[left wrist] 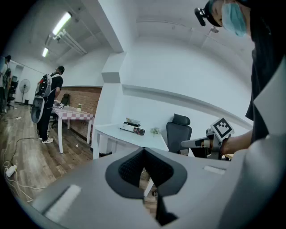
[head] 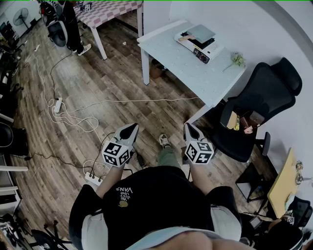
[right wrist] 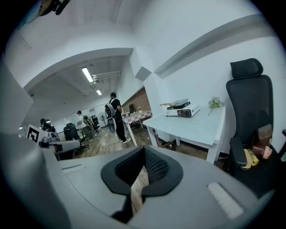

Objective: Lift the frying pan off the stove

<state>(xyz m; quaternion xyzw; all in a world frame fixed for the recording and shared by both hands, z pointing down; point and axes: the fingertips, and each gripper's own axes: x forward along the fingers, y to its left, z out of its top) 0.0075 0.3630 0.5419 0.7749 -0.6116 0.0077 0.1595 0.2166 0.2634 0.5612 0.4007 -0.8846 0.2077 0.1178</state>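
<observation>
Head view: left gripper and right gripper held at the waist, well apart from the table; frying pan rests on the stove there.
Left gripper view: jaws together, nothing held.
Right gripper view: jaws together, nothing held.
Step, as judged: approach; next needs closing in, jaws opened at the pan's handle.

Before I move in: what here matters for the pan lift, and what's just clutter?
For the job: frying pan, portable stove under it, white table, left gripper, right gripper (both shut, empty).
Lying about: plant sprig, black office chair, power strip on the floor, checked table.
</observation>
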